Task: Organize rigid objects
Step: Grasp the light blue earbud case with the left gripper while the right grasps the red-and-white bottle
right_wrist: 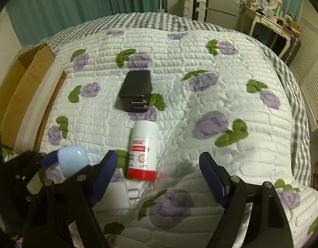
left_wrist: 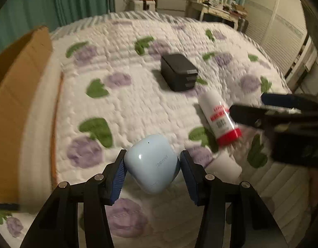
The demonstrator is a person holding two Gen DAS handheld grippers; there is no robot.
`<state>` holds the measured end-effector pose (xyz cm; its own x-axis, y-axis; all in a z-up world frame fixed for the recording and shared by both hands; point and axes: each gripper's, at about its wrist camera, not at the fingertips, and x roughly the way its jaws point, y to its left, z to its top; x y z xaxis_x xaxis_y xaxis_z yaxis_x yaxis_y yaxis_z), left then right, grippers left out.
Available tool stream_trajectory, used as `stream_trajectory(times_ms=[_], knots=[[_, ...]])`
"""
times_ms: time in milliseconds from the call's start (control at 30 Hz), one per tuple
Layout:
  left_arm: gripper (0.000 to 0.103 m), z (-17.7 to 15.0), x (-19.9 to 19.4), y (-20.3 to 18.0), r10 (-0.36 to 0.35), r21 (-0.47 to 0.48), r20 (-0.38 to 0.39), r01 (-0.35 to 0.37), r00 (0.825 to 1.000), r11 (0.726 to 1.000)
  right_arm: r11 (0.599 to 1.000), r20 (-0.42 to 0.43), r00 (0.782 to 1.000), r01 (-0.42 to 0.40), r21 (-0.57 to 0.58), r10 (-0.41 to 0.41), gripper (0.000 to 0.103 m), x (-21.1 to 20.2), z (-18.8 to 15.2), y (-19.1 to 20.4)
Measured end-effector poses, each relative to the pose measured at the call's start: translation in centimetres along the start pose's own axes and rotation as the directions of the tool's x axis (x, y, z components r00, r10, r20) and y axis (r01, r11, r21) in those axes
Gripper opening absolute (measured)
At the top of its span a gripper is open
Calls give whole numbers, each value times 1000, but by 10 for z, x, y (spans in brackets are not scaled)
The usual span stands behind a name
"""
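Item in my grasp: a pale blue Huawei earbud case (left_wrist: 151,163), clamped between the two blue pads of my left gripper (left_wrist: 152,165), one pad pressed to each side of it, carried above the quilt; from the right wrist view I see it (right_wrist: 73,162) low on the left, blurred. My right gripper (right_wrist: 159,171) stands with its fingers spread wide, nothing between them, over the near part of the bed; from the left wrist view it (left_wrist: 282,111) appears only as a blurred dark shape at the right edge. Next item: a white bottle with a red cap and red-printed label (right_wrist: 142,150), lying on its side on the quilt, cap end toward me, just ahead of the open fingers and nearer the left one. Beyond the bottle, close to its white end though I cannot tell whether they touch: a black charger plug (right_wrist: 136,91) lying flat with its prongs facing me. Both rest on a white quilt with purple flowers and green leaves (right_wrist: 200,107). Far left, at the edge of the bed: an open cardboard box (right_wrist: 24,91), flaps up. Background: teal curtains (right_wrist: 76,2), a small grey fridge (right_wrist: 220,4) and a cluttered white dressing table (right_wrist: 268,20).
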<state>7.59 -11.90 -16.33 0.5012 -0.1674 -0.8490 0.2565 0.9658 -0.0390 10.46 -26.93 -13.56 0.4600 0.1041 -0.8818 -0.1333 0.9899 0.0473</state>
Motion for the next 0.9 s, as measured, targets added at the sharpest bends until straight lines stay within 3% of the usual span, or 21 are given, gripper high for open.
stream_trajectory(times_ms=[267, 533, 633, 700, 900], knots=[[52, 15, -5, 5, 84, 9, 49, -84, 995, 996, 999, -84, 996, -42, -31, 40, 60, 29, 7, 11], [52, 21, -4, 11, 107, 0, 59, -107, 993, 994, 998, -149, 988, -46, -34, 41, 57, 57, 13, 14], [52, 20, -5, 13, 106, -6, 57, -106, 993, 994, 998, -170, 984, -49, -29, 43, 44, 66, 15, 14], [52, 20, -7, 13, 100, -5, 59, -100, 993, 995, 999, -171, 984, -47, -22, 43, 38, 67, 14, 13], [52, 21, -20, 8, 70, 3, 79, -70, 994, 998, 998, -117, 991, -61, -21, 58, 37, 49, 8, 10]])
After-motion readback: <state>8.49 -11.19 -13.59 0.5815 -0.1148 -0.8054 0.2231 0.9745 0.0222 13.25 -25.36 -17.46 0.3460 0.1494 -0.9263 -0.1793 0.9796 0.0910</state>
